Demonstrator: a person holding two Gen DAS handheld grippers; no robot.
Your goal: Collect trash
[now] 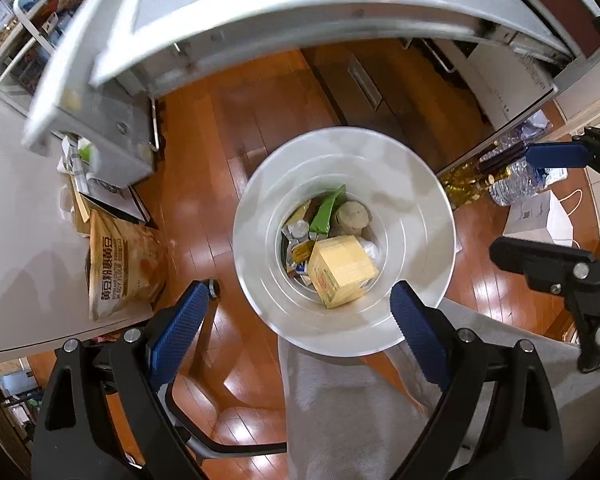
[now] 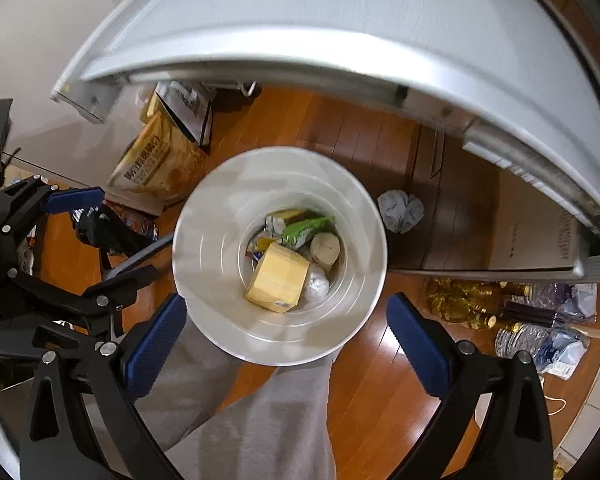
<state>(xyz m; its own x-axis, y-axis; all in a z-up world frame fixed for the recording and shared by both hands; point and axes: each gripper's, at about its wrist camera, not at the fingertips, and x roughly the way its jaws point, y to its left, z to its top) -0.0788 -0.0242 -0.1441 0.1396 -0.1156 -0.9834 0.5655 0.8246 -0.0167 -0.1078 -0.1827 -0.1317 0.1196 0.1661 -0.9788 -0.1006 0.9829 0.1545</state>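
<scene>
A white round trash bin [image 1: 260, 216] stands on the wood floor below both grippers; it also shows in the right wrist view [image 2: 208, 240]. Inside lie a yellow box [image 1: 342, 270] [image 2: 278, 280], a green wrapper [image 1: 326, 214] [image 2: 304, 228], a tan cup [image 1: 352, 216] [image 2: 325, 248] and small packets. My left gripper [image 1: 296, 312] is open and empty above the bin's near rim. My right gripper [image 2: 286, 322] is open and empty above the same rim. A crumpled paper ball [image 2: 400, 210] lies on the floor right of the bin.
A grey table edge [image 1: 300, 12] [image 2: 340, 20] curves overhead. A large printed bag [image 1: 120, 264] [image 2: 160, 160] leans at the left. Bottles and plastic bags [image 2: 520, 320] [image 1: 512, 180] lie at the right. A chair base [image 1: 188, 408] and grey trouser legs [image 2: 268, 420] are near.
</scene>
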